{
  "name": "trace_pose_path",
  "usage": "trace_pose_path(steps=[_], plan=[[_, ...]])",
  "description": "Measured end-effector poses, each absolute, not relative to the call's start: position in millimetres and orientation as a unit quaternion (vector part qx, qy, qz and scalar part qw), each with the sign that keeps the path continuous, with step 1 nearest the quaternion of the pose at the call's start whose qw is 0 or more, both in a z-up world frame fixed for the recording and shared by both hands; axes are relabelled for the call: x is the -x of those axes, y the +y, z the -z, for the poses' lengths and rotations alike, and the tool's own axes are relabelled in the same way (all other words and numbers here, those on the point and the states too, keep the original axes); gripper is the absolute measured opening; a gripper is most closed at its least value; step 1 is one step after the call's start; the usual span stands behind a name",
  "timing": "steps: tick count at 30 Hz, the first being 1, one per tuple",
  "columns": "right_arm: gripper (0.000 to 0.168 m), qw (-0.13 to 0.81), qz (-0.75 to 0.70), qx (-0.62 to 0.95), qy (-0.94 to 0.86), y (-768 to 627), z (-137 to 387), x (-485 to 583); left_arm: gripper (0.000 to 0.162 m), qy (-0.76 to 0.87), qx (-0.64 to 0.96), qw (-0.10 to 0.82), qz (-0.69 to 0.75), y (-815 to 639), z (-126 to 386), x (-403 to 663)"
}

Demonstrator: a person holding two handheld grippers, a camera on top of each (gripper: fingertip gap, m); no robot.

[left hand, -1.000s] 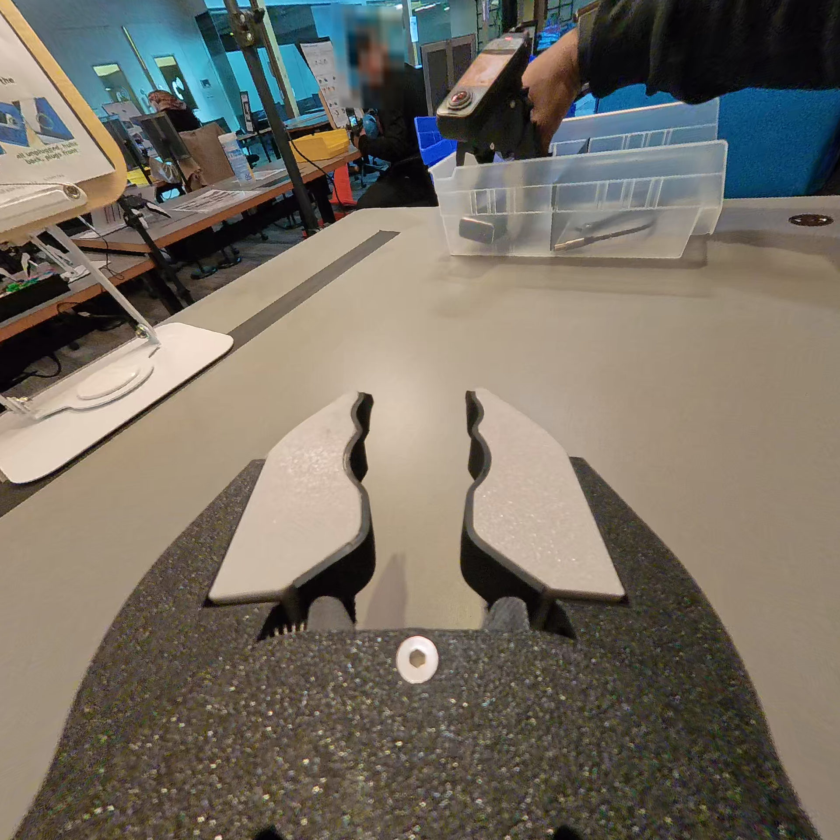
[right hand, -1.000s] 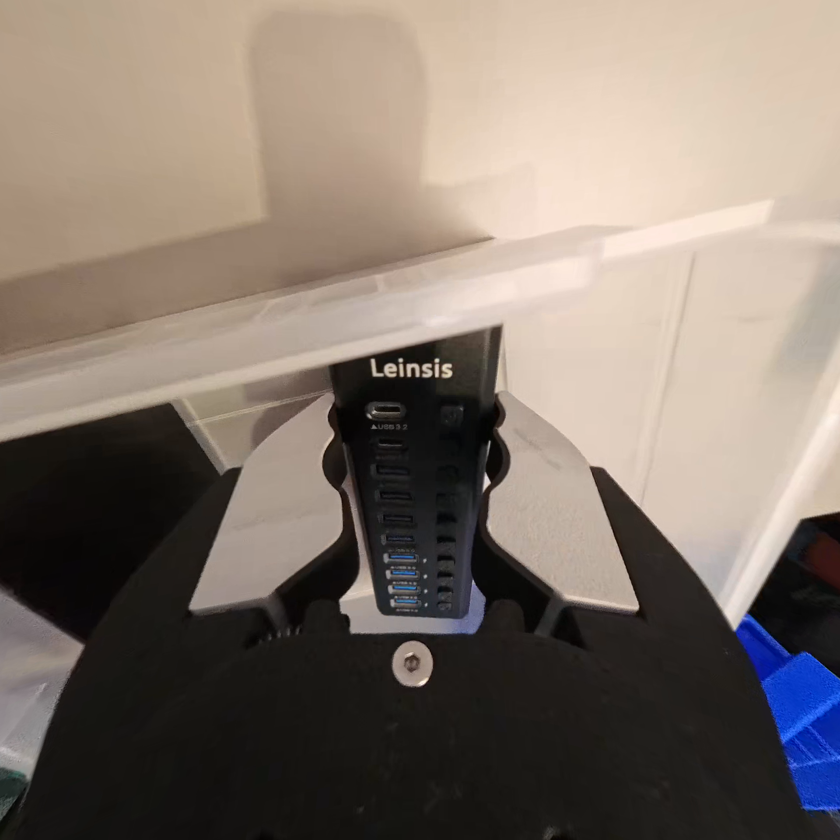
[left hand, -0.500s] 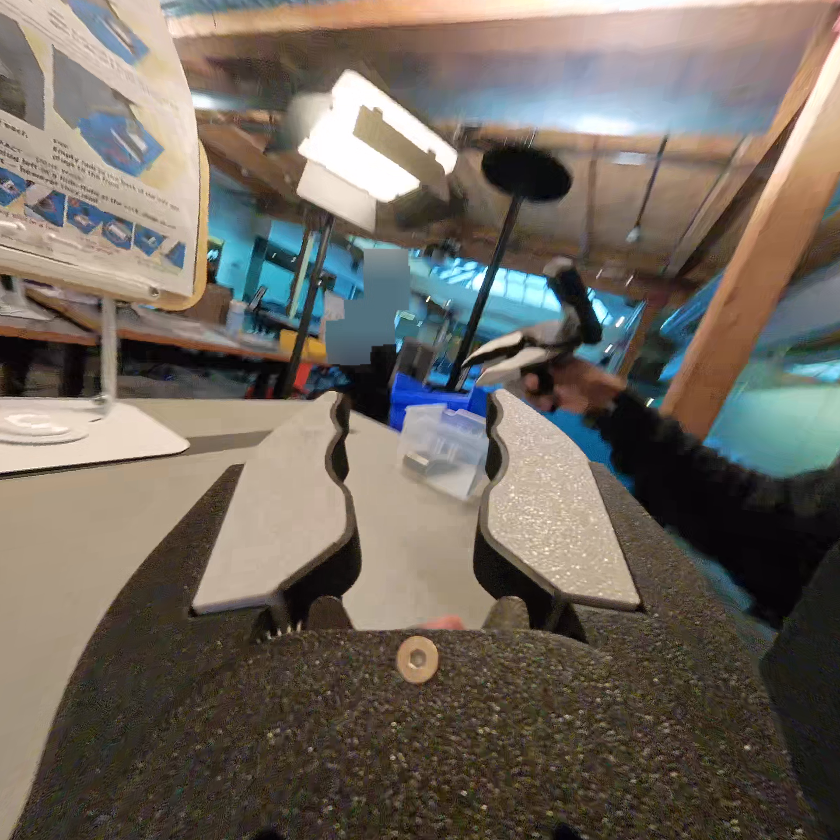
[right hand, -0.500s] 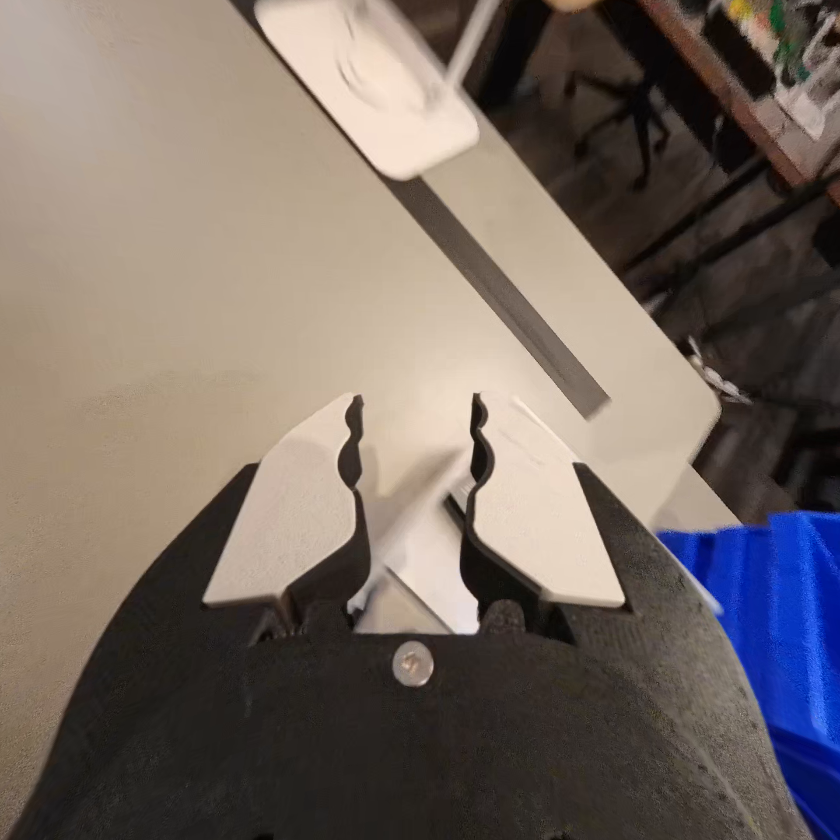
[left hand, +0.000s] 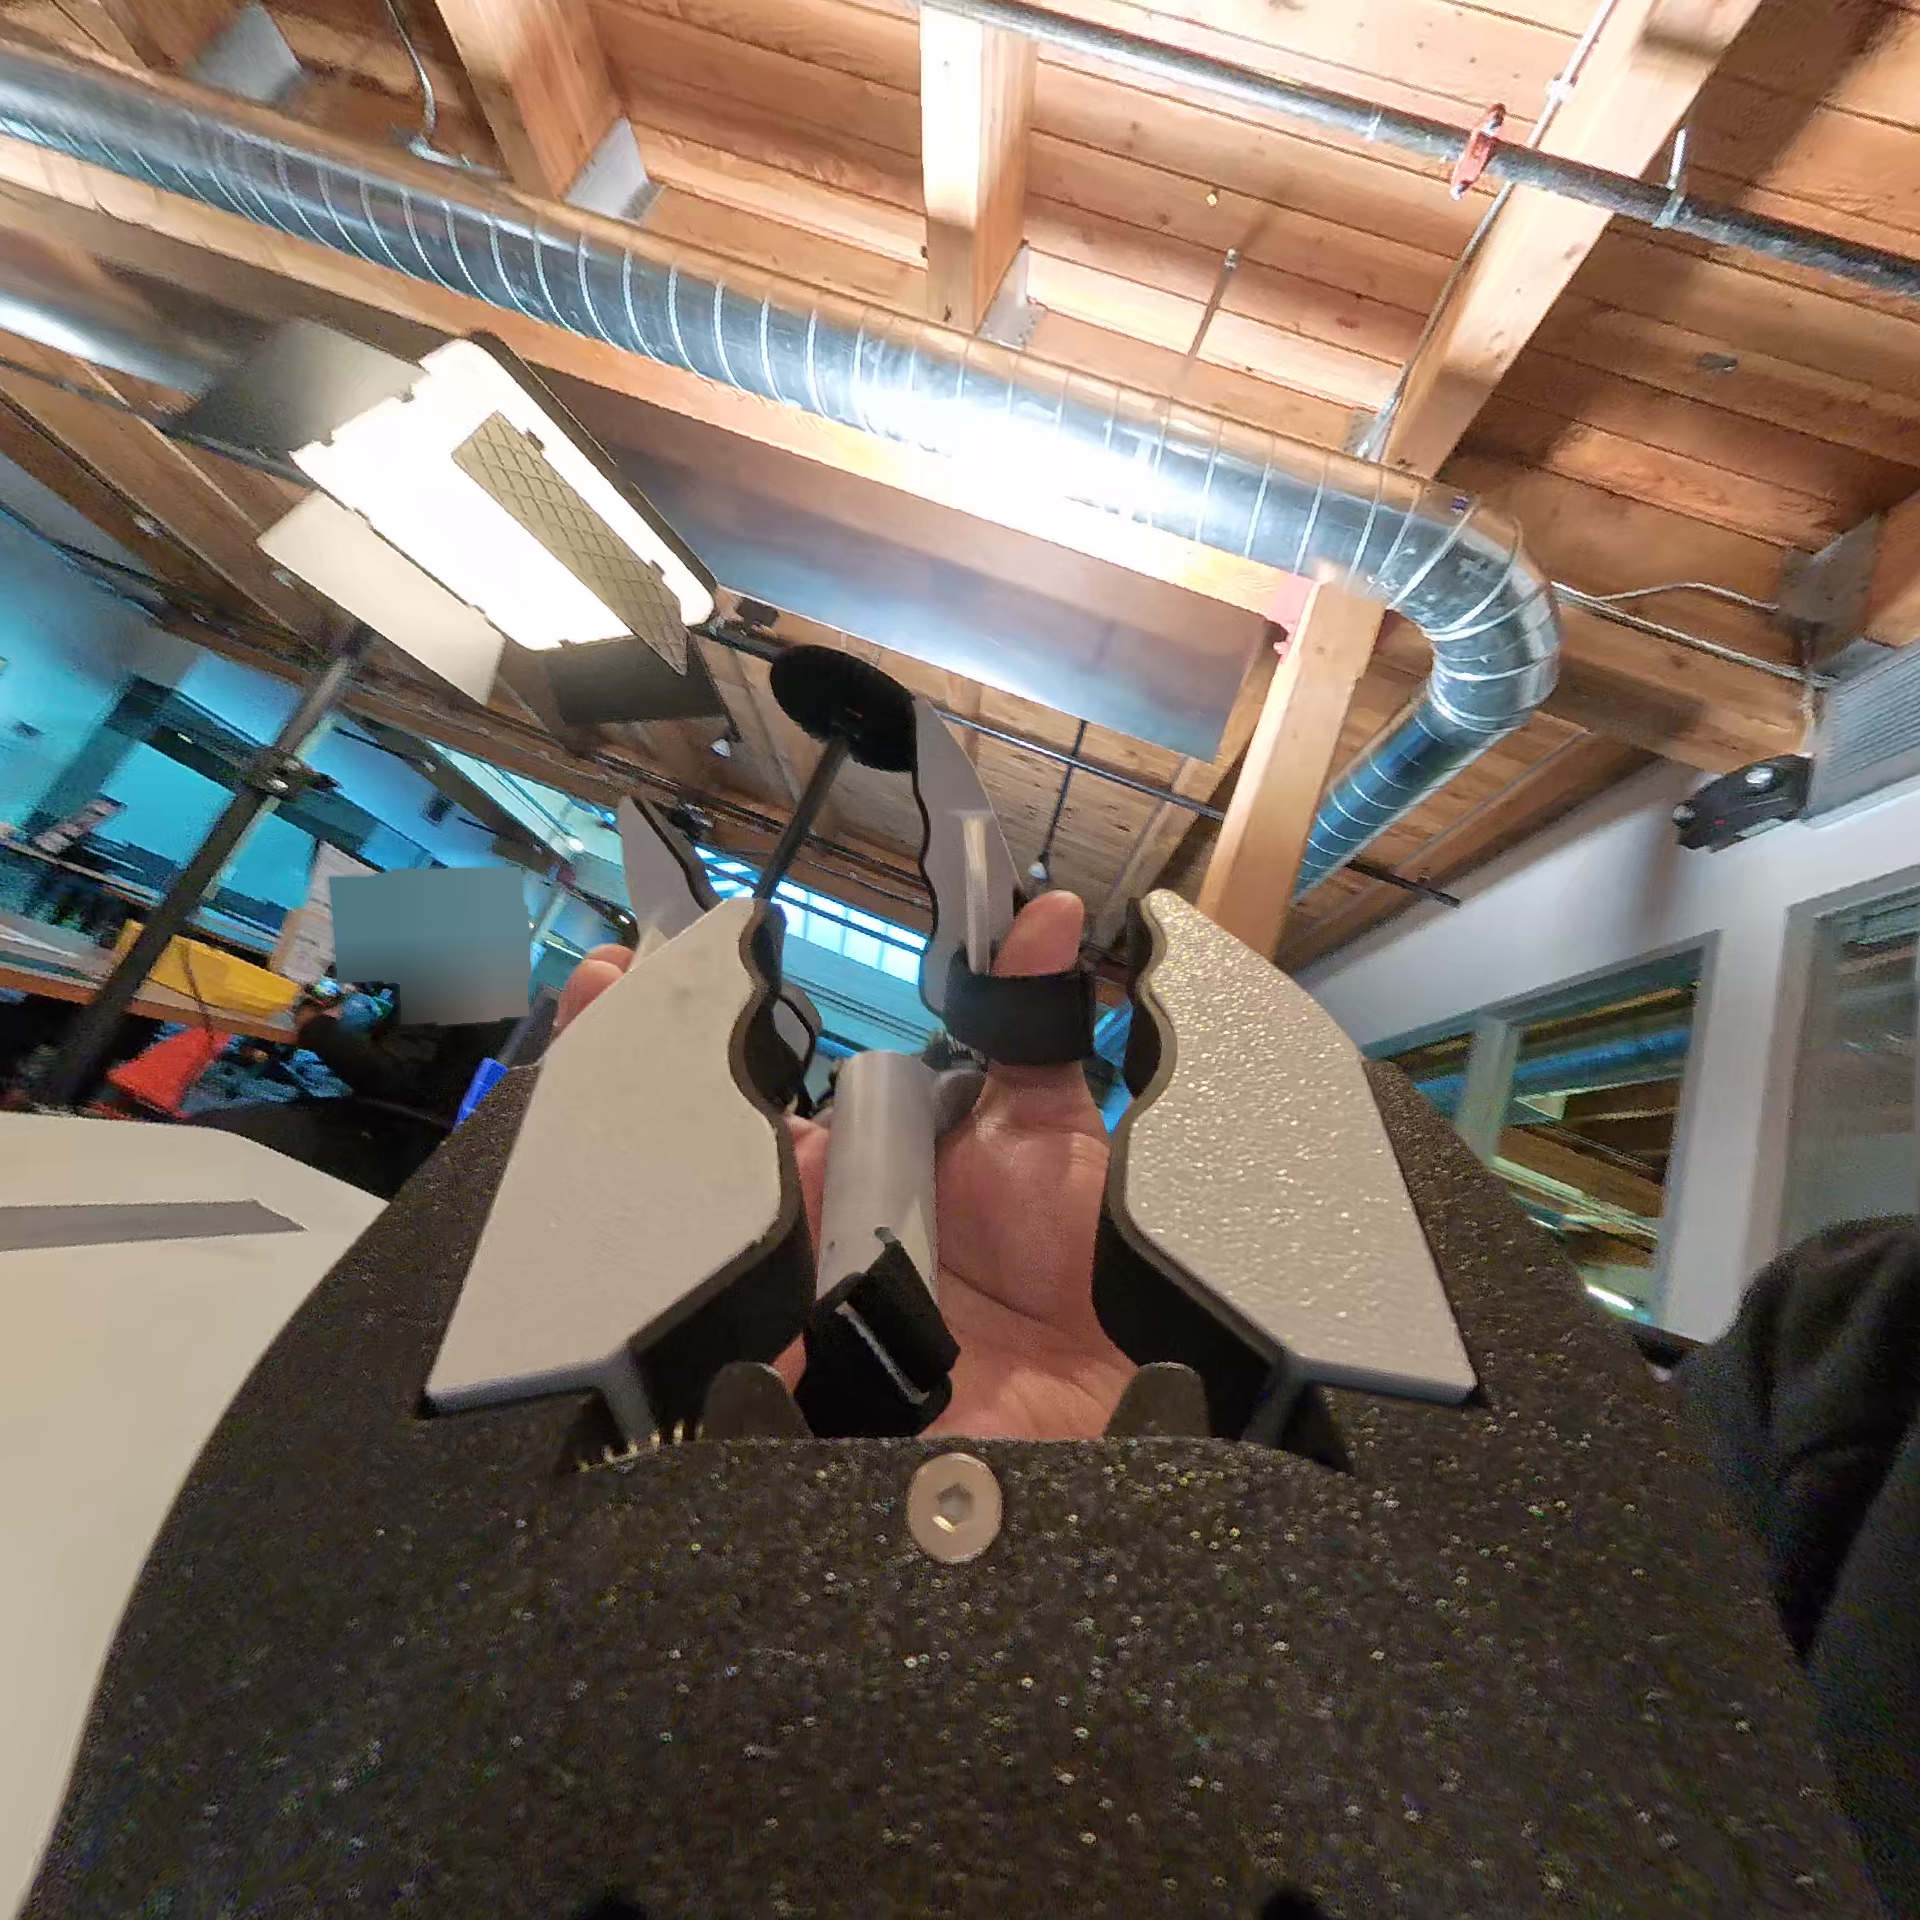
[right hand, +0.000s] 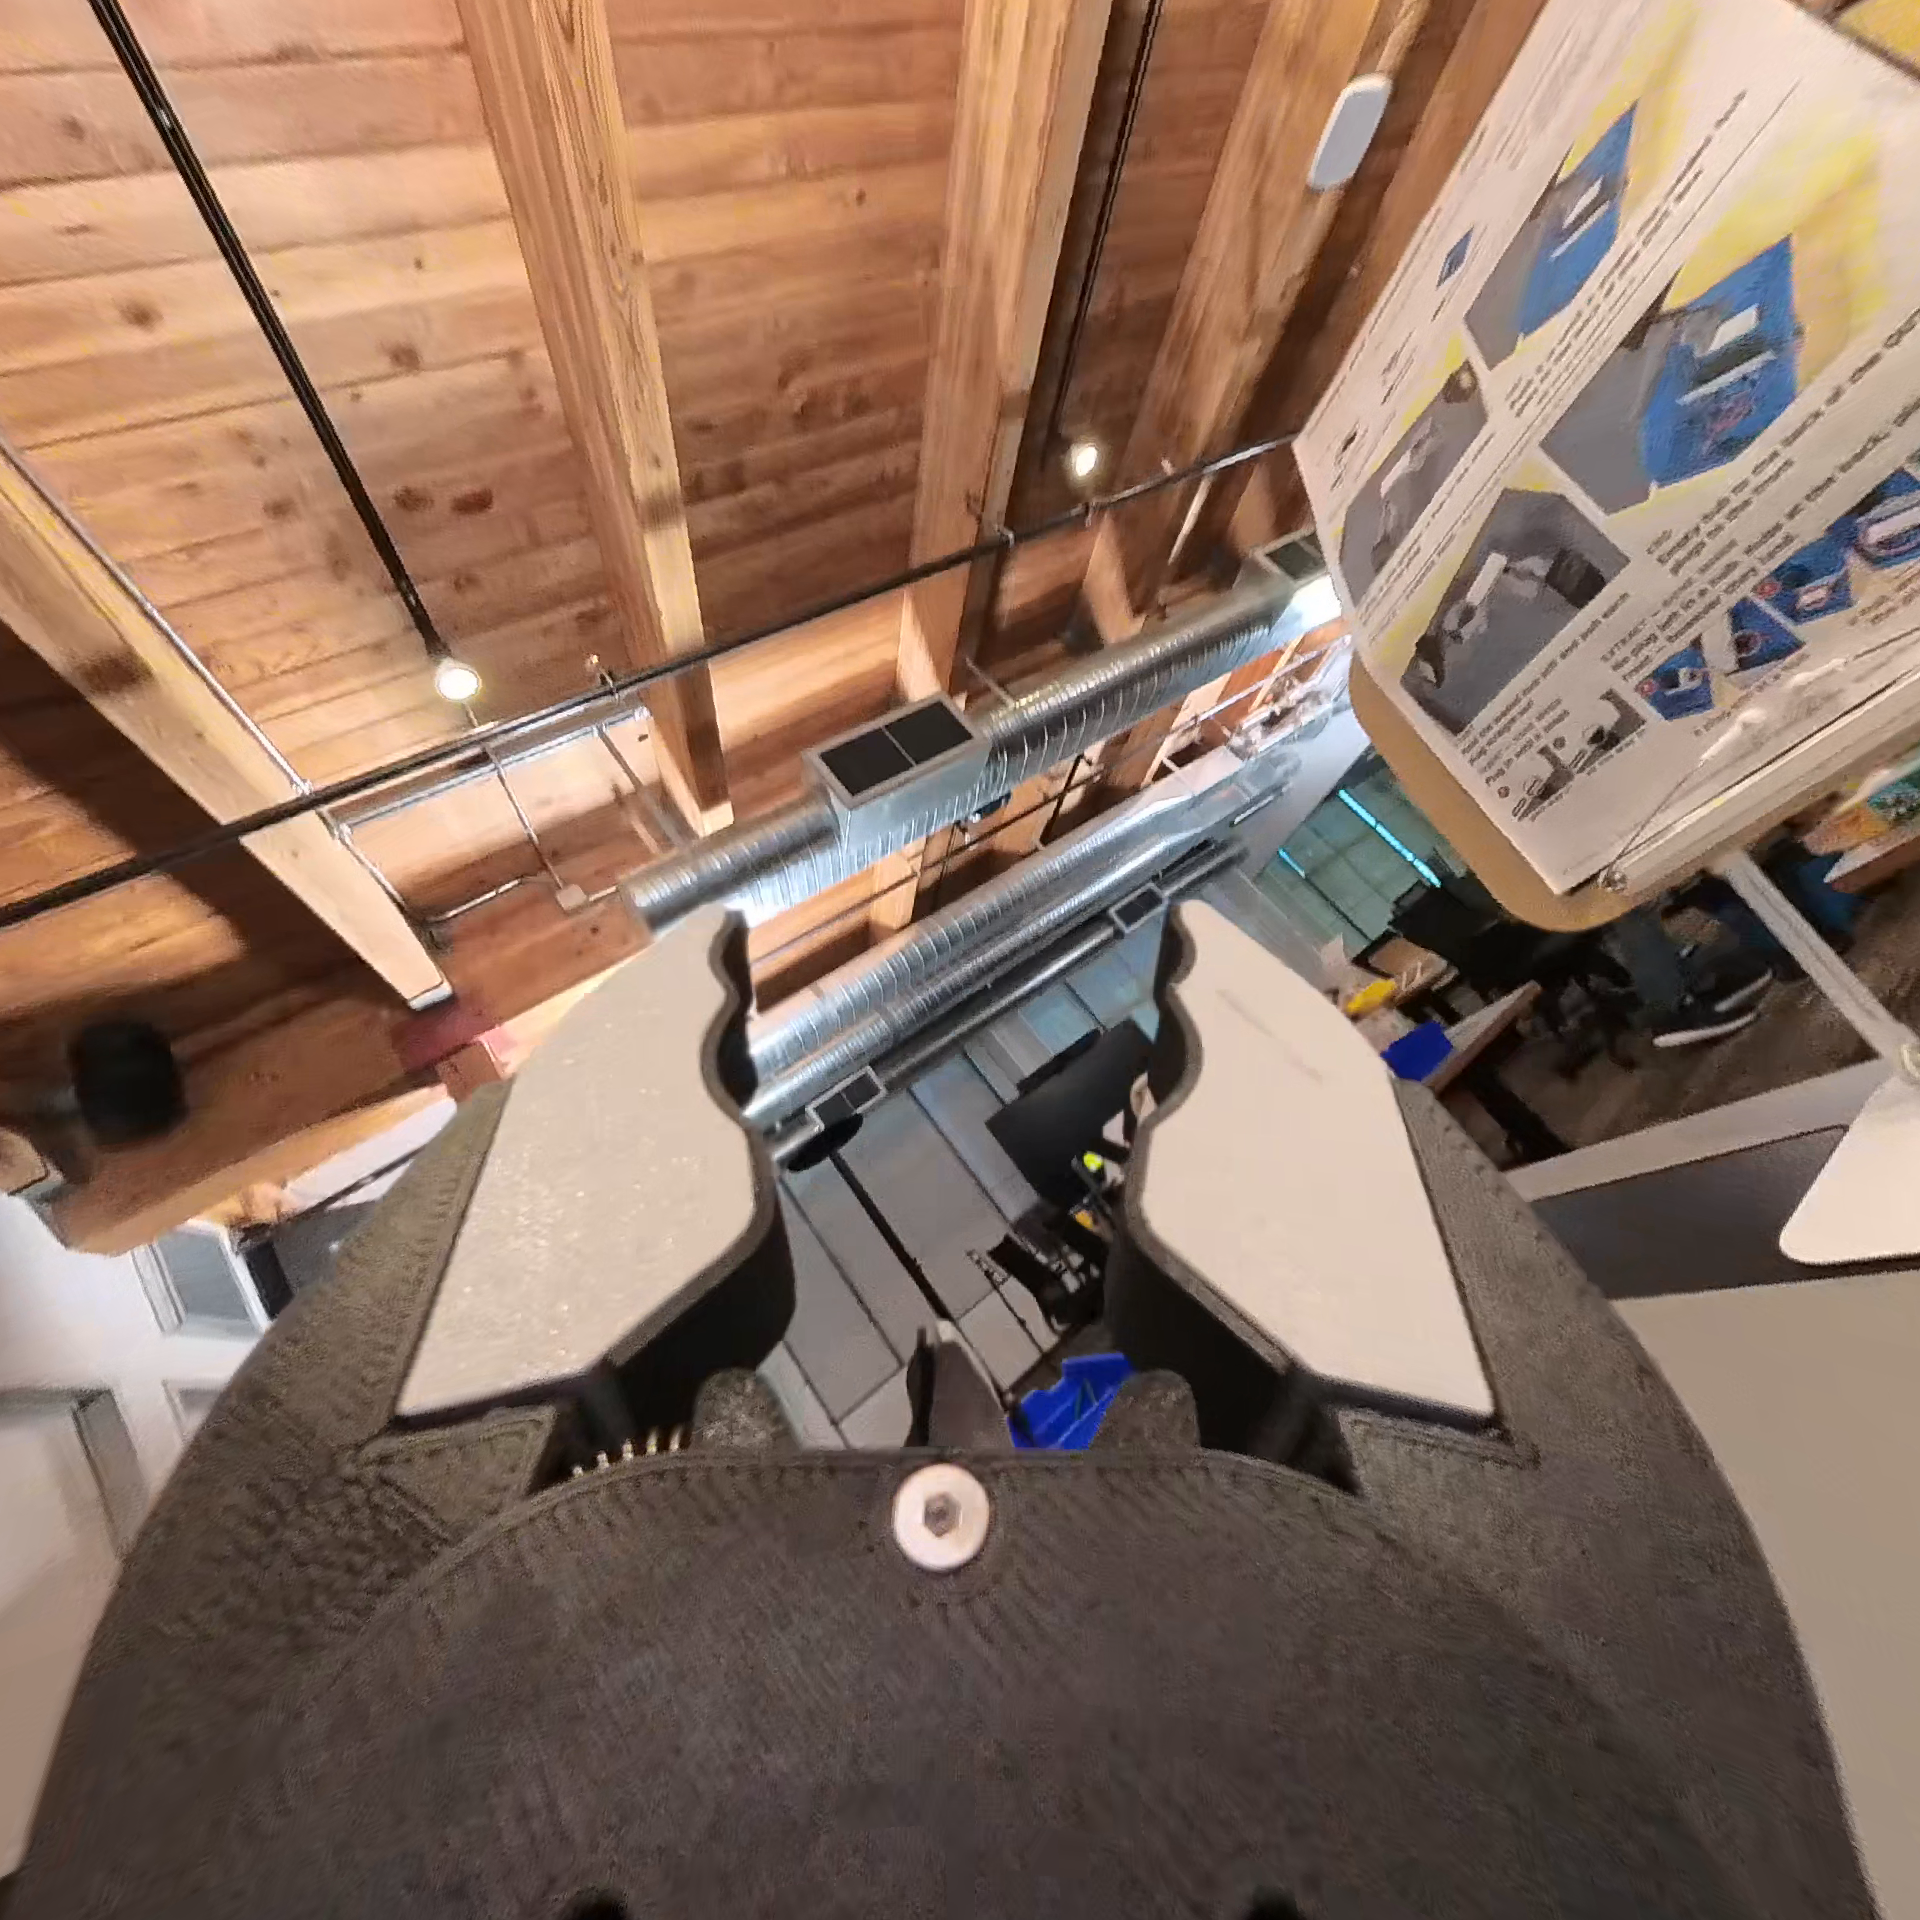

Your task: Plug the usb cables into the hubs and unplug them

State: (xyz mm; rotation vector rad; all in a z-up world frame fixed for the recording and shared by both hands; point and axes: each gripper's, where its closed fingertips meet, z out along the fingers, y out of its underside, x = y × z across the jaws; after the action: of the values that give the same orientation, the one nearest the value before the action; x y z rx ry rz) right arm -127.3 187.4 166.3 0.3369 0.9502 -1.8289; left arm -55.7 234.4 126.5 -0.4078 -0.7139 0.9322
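Grey pads of the left gripper [left hand: 951,940] stand parted and empty, tilted up at wooden beams; between them shows a hand [left hand: 1023,1195] strapped into the right gripper [left hand: 805,821], also spread. The table [left hand: 114,1340] edge sits low left. No hub or cable shows.

In the right wrist view, the right gripper [right hand: 951,956] gapes empty toward the ceiling, an instruction board [right hand: 1621,457] upper right, the table [right hand: 1766,1455] at right.

Wooden ceiling beams [left hand: 971,156] carry a silver duct [left hand: 935,384]; an instruction sheet [right hand: 1662,416] stands above the table [right hand: 1787,1455].
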Motion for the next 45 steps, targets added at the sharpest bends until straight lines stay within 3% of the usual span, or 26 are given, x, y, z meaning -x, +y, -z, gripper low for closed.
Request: trace_pose_path(steps=[3, 14, 20, 23, 32, 38, 41, 43, 45], plan=[[0.076, 0.506, 0.774, -0.154, 0.349, 190.9, -167.1, 135.7, 0.064, -0.328, 0.178, 0.806, -0.460, 225.9, -132.6, 46.3], [0.046, 0.544, 0.766, -0.097, 0.330, 200.7, -188.4, 125.2, 0.058, -0.314, 0.200, 0.846, -0.381, 250.9, -135.3, 55.0], [0.034, 0.471, 0.808, -0.077, 0.345, 218.7, -173.2, 137.3, 0.054, -0.312, 0.153, 0.843, -0.411, 224.2, -136.6, 40.6], [0.035, 0.444, 0.793, -0.010, 0.418, 226.0, -144.5, 104.6, 0.053, -0.310, 0.084, 0.837, -0.442, 193.8, -138.8, 24.7], [0.047, 0.570, 0.634, 0.092, 0.515, 219.7, -83.6, 19.0, 0.058, -0.359, 0.027, 0.786, -0.503, 159.3, -148.2, 14.2], [0.049, 0.576, 0.635, 0.075, 0.509, 207.2, -85.9, 26.6, 0.062, -0.331, -0.003, 0.805, -0.492, 169.5, -159.3, 4.8], [0.033, 0.575, 0.661, 0.081, 0.475, 213.5, -98.8, 32.3, 0.065, -0.266, 0.007, 0.851, -0.453, 186.8, -165.7, 0.5], [0.038, 0.574, 0.671, 0.099, 0.459, 221.1, -105.2, 23.7, 0.054, -0.217, 0.044, 0.867, -0.447, 204.4, -170.5, -4.1], [0.041, 0.564, 0.680, 0.118, 0.453, 226.5, -106.8, 17.9, 0.054, -0.187, 0.042, 0.848, -0.494, 212.4, -175.9, -19.5]])
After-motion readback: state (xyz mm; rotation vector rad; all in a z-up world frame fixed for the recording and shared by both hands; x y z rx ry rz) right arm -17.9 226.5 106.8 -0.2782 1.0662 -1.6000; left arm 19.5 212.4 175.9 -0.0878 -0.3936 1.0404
